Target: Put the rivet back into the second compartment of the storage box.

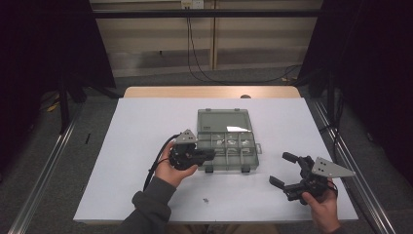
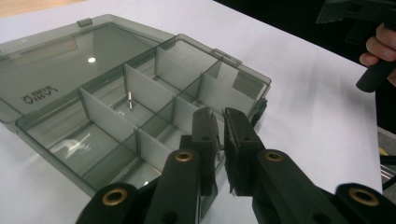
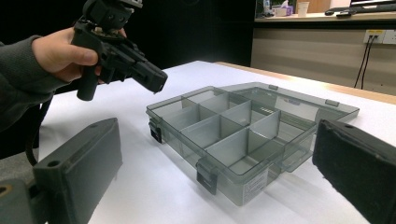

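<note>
— White bench [image 1: 146, 146], what's on it?
— Open compartment box [image 1: 226, 141], lid back. Left claw [image 2: 220, 122] hangs over its near edge, jaws almost together. Right claw [image 1: 284, 169] beside it, spread wide.

Both claws are built from matte black plastic, pretty chunky stuff. On the left claw [image 2: 219, 135], brass-coloured rivets are set into the linkage arms, and the jaw pads are faced with rough black foam. A grey three-cornered plate [image 1: 187, 137] dotted with small holes is mounted on top, same as the plate [image 1: 331, 168] on the right claw [image 1: 282, 170]. A black cable [image 1: 155, 163] is trailed from the left one. A dark grey-green sleeve [image 1: 151, 202] with a ribbed cuff is worn on the left arm.
</note>
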